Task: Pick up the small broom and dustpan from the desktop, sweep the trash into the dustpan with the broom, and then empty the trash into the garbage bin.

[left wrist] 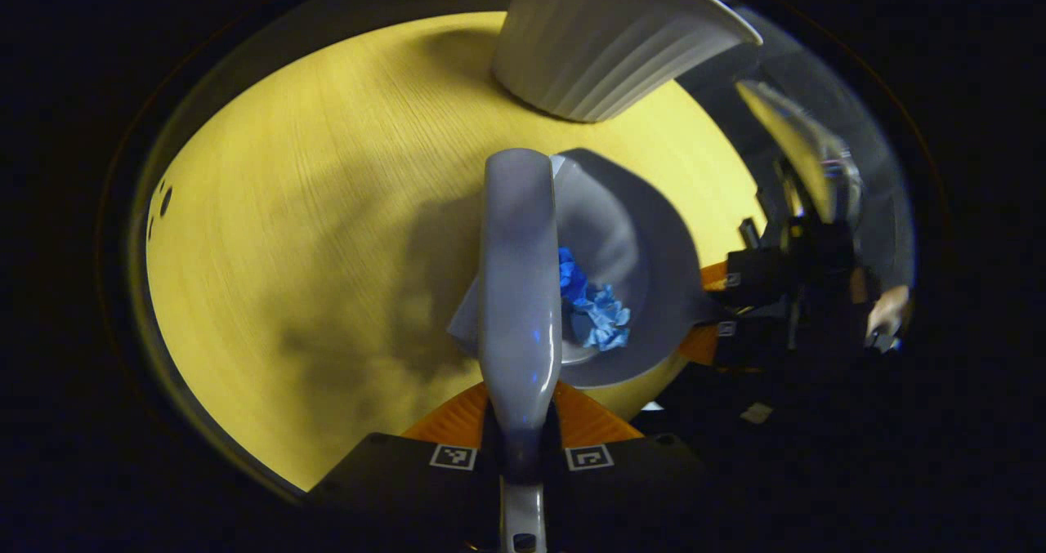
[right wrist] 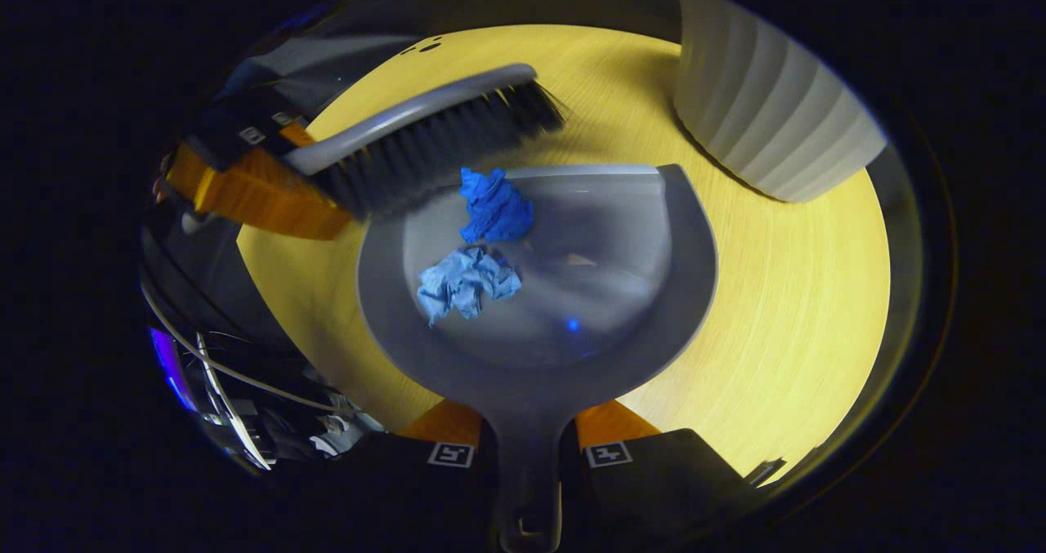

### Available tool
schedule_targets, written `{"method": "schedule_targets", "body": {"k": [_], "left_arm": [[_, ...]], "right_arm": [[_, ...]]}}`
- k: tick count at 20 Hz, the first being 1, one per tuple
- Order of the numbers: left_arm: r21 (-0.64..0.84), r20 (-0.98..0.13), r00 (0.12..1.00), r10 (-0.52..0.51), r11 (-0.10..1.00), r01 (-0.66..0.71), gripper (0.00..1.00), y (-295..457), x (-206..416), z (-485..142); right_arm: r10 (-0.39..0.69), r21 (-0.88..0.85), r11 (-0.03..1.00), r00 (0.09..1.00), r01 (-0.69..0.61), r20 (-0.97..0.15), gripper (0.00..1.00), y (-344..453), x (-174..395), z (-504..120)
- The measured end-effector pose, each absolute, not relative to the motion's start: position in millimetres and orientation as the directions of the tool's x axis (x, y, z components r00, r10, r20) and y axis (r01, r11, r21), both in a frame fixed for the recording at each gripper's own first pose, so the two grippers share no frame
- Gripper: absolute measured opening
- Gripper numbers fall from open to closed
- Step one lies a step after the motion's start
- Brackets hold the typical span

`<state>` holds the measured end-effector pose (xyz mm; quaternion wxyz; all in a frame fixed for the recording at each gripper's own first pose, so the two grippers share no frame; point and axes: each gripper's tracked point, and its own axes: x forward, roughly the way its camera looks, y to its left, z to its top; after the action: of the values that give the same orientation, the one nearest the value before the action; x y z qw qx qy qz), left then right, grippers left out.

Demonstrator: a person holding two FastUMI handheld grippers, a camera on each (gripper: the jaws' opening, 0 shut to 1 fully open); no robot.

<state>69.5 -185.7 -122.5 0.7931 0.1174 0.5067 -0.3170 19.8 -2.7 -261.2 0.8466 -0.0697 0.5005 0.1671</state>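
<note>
While the left gripper view looks straight down the broom, you mostly get its smooth grey plastic back running from 6 up to the middle, with the left gripper and its fingers clamped on the handle at 6 o'clock. Just right of it sits the grey dustpan on the yellow wooden table, with crumpled blue paper trash in it, tucked against the broom's side. A white ribbed garbage bin stands at 12 to 1 o'clock, near the pan but apart from it. Over at 3 o'clock the right gripper holds the pan's far end.

Right gripper view next: the dustpan is a rounded scoop with a raised rim, handle running down to 6 o'clock where the right gripper has its fingers closed on it. Two wads of trash lie inside, a dark blue one at the open lip and a paler one just below it. Broom at 10 to 11 o'clock, black bristles down at the pan's lip, touching the darker wad. Bin at 1 to 2 o'clock.
</note>
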Motion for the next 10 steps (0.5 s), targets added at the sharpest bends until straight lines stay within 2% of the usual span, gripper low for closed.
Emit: {"method": "schedule_targets", "body": {"k": [2, 5, 7, 10], "left_arm": [[-0.119, -0.853, 0.367, -0.373, 0.821, 0.559, 0.25, -171, 63, -106], [-0.177, -0.806, 0.454, -0.38, 0.886, 0.428, 0.25, -151, 60, -87], [-0.212, -0.786, 0.489, -0.379, 0.908, 0.362, 0.28, -141, 61, -90], [-0.234, -0.764, 0.524, -0.375, 0.919, 0.317, 0.25, -126, 64, -102]], "right_arm": [[0.223, 0.049, 0.928, 0.447, -0.369, -0.866, 0.35, -3, 18, -260], [0.253, 0.071, 0.918, 0.44, -0.39, -0.862, 0.34, -5, 19, -255], [0.248, 0.056, 0.912, 0.437, -0.406, -0.865, 0.35, -6, 20, -253], [0.213, 0.021, 0.917, 0.446, -0.398, -0.869, 0.34, -4, 23, -247]]}}
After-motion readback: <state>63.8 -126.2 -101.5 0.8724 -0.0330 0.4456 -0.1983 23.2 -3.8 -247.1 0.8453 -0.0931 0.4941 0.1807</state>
